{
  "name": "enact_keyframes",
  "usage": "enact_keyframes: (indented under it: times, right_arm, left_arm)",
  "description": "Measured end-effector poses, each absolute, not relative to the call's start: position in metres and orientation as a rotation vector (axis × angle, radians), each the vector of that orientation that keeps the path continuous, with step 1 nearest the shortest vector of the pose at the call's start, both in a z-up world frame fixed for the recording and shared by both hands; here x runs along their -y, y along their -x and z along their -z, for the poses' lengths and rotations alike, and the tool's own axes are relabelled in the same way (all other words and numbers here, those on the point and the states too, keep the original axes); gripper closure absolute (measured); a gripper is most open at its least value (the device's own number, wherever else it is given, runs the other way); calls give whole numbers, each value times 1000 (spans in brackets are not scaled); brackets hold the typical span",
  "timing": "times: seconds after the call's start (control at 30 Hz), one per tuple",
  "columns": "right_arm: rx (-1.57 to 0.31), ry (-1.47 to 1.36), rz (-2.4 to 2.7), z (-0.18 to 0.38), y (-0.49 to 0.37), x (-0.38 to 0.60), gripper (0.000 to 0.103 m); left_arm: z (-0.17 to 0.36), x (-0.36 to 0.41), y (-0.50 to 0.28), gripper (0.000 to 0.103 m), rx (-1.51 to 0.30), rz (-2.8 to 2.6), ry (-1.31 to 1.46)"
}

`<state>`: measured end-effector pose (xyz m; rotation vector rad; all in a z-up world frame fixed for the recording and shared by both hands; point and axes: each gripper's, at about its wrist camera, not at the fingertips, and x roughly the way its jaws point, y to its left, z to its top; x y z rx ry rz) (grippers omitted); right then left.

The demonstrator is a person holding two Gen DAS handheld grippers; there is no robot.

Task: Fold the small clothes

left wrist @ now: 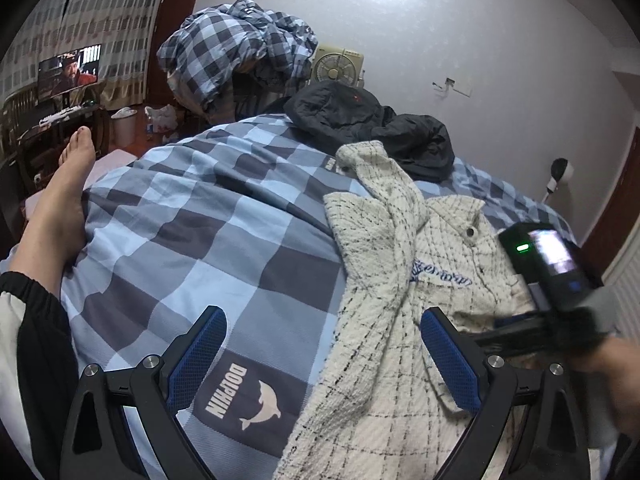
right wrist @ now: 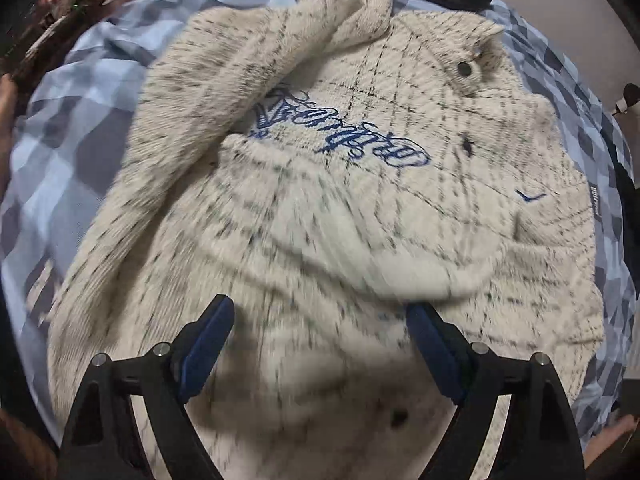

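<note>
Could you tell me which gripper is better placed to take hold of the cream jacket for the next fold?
Probably the right. The right gripper hangs open directly over the cream jacket, fabric filling its view. The left gripper, also open, straddles the jacket's edge, half over the checked bedcover.

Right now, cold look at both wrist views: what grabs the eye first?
The cream checked shirt with blue script embroidery fills the right wrist view, lying rumpled on the blue checked bedspread with one sleeve flopped across its chest. The right gripper hangs open just above it, nothing between its pads. In the left view, the open left gripper straddles the shirt's edge, and a bare foot rests at far left.
</note>
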<state>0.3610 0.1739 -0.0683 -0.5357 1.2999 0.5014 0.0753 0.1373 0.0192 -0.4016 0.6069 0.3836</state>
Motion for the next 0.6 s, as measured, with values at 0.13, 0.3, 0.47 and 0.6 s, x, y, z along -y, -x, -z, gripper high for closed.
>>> enact_keyframes:
  times: [0.13,0.3,0.47,0.6]
  right_arm:
    - [-1354,436,-540,75,-389,-168,99]
    - [-1277,181,-708,17,-420,-125,100]
    - [-1162,-1,-843,-56,-410,-103,100]
    - [-1166,-131,-972,-66,-394,-112,81]
  left_arm:
    - [-19,-143,-74,4,-612,-382,428]
    - [-19,-147,-70,4,-606,-386,464]
    - [-17,-141,-72,4,-614,-384,442]
    - [-16,-135,-74,4,-620,-383,415]
